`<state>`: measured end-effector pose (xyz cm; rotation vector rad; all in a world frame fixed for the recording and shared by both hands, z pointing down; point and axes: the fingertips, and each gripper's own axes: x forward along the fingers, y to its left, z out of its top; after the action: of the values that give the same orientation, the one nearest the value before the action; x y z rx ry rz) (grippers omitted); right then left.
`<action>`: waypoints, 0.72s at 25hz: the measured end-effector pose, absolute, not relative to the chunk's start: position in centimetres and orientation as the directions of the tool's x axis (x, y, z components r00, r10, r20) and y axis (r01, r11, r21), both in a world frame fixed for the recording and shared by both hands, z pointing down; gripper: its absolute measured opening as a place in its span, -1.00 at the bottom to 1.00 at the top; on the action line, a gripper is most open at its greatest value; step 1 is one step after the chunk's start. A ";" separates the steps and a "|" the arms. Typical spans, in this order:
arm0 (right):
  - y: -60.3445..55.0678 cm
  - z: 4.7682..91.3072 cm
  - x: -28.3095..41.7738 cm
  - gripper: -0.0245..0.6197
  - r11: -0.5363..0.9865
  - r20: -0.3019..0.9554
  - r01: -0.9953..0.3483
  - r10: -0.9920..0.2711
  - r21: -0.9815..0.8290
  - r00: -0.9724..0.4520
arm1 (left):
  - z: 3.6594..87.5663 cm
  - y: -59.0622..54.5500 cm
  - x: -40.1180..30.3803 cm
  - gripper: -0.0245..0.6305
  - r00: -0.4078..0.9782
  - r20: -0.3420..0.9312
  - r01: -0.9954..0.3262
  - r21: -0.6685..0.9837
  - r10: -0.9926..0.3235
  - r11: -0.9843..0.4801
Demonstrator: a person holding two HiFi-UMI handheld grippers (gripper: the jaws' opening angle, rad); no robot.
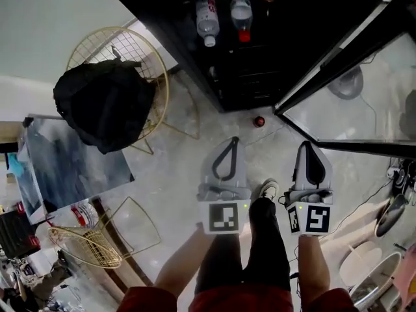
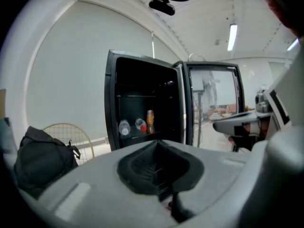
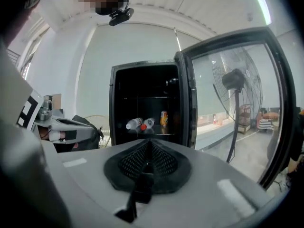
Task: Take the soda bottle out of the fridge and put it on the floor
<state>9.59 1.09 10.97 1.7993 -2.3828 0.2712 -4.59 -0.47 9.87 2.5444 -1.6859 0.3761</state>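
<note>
Pale marble floor (image 1: pixel 175 168) fills the centre; the open black fridge (image 1: pixel 247 70) stands at the top. The left claw (image 1: pixel 231 143) and right claw (image 1: pixel 308 149) are clenched, empty.

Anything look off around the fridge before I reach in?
The white-capped bottle and red-capped bottle lie on their sides inside the fridge. A small red object sits on the floor before it.

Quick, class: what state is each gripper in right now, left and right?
Left gripper: closed, holding nothing.
Right gripper: closed, holding nothing.
</note>
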 end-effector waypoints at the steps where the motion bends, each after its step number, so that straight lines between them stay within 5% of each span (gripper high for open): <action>1: 0.9 8.9 9.6 -0.92 0.266 0.214 -0.962 -0.938 -0.057 -0.272 | 7.6 -0.7 -4.4 -0.93 0.375 0.226 -0.912 -0.086 -0.899 -0.402; 18: 0.7 -15.7 10.4 -0.92 0.327 0.122 -0.945 -0.938 -0.001 -0.324 | -16.7 -0.6 -3.6 -0.93 0.368 0.112 -0.921 -0.095 -0.923 -0.378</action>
<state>10.35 0.74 -15.68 1.7642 -2.4760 0.1090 -3.56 -0.62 -16.73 2.6113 -1.7602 0.2315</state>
